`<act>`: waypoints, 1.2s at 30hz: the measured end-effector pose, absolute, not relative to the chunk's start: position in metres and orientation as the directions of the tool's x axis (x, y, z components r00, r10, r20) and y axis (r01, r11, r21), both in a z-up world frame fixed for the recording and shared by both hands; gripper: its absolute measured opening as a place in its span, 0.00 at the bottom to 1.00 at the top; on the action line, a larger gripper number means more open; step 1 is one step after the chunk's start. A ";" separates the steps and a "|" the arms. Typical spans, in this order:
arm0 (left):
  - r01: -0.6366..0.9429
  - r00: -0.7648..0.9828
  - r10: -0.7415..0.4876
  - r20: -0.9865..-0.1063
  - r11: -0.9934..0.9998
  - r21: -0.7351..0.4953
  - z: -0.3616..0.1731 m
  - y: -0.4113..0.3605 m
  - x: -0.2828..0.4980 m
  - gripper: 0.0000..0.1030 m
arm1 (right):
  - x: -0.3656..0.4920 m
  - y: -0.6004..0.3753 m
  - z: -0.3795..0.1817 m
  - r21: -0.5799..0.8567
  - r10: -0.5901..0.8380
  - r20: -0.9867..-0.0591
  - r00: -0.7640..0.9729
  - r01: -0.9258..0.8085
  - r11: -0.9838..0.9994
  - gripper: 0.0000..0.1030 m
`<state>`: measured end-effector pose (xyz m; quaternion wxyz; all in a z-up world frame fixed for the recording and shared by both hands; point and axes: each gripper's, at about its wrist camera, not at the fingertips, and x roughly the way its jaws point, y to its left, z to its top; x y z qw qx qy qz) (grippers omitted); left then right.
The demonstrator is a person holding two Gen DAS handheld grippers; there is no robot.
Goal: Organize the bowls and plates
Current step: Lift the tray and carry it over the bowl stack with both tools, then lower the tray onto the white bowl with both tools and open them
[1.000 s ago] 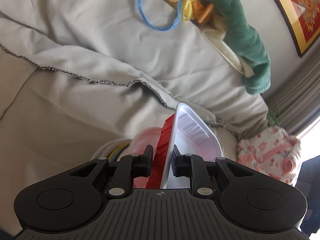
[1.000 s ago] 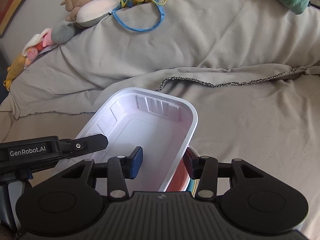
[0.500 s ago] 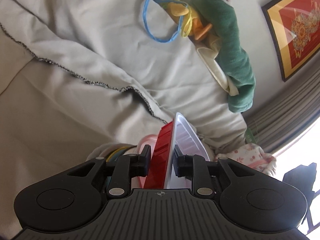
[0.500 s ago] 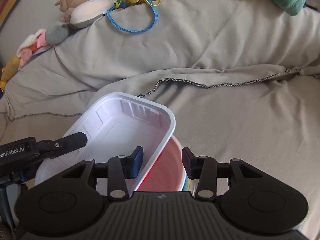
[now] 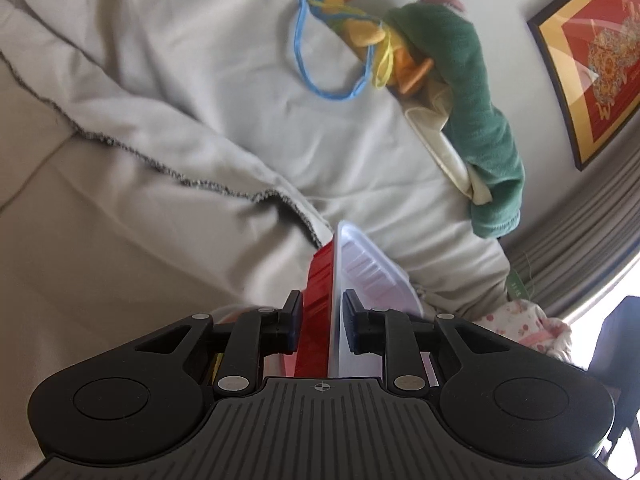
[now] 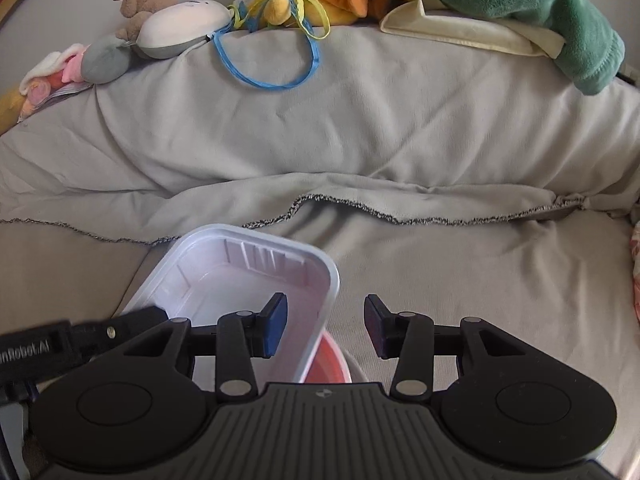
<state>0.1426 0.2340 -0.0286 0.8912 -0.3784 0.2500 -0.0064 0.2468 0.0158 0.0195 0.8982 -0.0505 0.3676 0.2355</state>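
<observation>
A rectangular tray (image 5: pixel 368 276), white inside and red outside, stands on edge between the jaws of my left gripper (image 5: pixel 322 320), which is shut on its side wall. In the right wrist view the same tray (image 6: pixel 240 280) hangs tilted at the lower left, with the left gripper's finger (image 6: pixel 136 318) on its near rim. My right gripper (image 6: pixel 325 326) is open: one pad sits inside the tray, the other outside, and neither presses on the wall. Below the tray's right edge a pink bowl (image 6: pixel 330 368) peeks out, nested in a white one.
A sofa under a grey cover (image 6: pixel 400 140) fills both views. Plush toys (image 6: pixel 180 28), a blue strap (image 6: pixel 272 80) and a green blanket (image 6: pixel 520 4) lie along its back. A framed picture (image 5: pixel 592 60), a curtain and a flowered cloth (image 5: pixel 528 320) are at the right.
In the right wrist view the tray has swung to the left and tipped up, uncovering the pink bowl beneath. The left wrist view has turned towards the wall and picture.
</observation>
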 end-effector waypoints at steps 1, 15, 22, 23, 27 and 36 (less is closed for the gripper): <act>-0.173 0.879 -0.196 -0.434 0.718 -0.674 -0.025 0.235 0.139 0.24 | 0.242 0.011 0.020 0.102 0.398 -0.687 0.608 -0.461 0.881 0.42; -0.142 0.797 -0.308 -0.520 0.741 -0.656 -0.026 0.220 0.141 0.21 | 0.217 -0.008 0.017 0.207 0.473 -0.717 0.512 -0.491 0.846 0.39; -0.174 0.828 -0.235 -0.509 0.755 -0.632 -0.019 0.228 0.129 0.21 | 0.209 -0.002 0.014 0.179 0.468 -0.715 0.520 -0.511 0.841 0.39; -0.176 0.834 -0.231 -0.501 0.749 -0.639 -0.018 0.231 0.128 0.21 | 0.210 -0.003 0.015 0.171 0.461 -0.711 0.532 -0.504 0.846 0.39; -0.195 0.848 -0.216 -0.485 0.724 -0.662 -0.018 0.240 0.124 0.23 | 0.215 -0.017 0.019 0.169 0.440 -0.698 0.565 -0.466 0.868 0.40; -0.189 0.841 -0.242 -0.484 0.707 -0.681 -0.023 0.239 0.129 0.23 | 0.223 -0.020 0.004 0.242 0.458 -0.734 0.502 -0.436 0.867 0.47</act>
